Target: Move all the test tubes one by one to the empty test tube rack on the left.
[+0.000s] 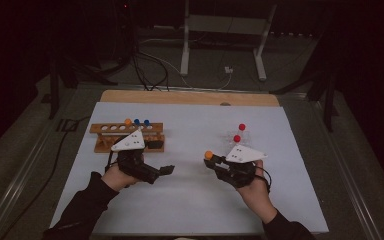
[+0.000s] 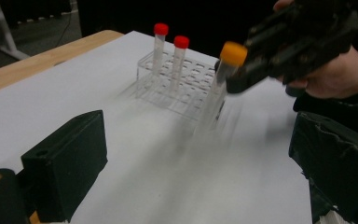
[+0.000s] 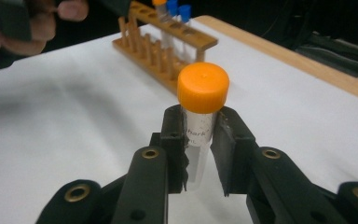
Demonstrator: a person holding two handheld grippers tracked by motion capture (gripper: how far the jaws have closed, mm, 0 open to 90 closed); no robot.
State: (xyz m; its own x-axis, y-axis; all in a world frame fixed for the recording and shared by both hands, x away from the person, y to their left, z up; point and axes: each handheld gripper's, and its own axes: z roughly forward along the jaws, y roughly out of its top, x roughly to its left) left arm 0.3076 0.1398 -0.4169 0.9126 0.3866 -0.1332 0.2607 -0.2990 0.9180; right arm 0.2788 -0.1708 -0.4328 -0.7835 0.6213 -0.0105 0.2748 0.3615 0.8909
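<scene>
- The right hand-held gripper [image 3: 199, 154] is clenched on a clear plastic test tube with an orange screw cap [image 3: 200, 116], gripping just below the cap; the tube stands near upright above the white sheet on the desk [image 1: 190, 200].
- The left hand-held gripper [image 2: 196, 158] is released, jaws wide apart and empty, near the brown wooden tube rack [image 1: 126, 136].
- The tube is between the wooden rack and the transparent plastic rack [image 2: 177, 86], which holds two red-capped tubes [image 2: 158, 46].
- Judgement: the tube is in transfer to the transparent rack.
- Keep the tube vertical.
- Centre the tip over a free hole clear of the red caps.
- Lower straight; release only once seated.
</scene>
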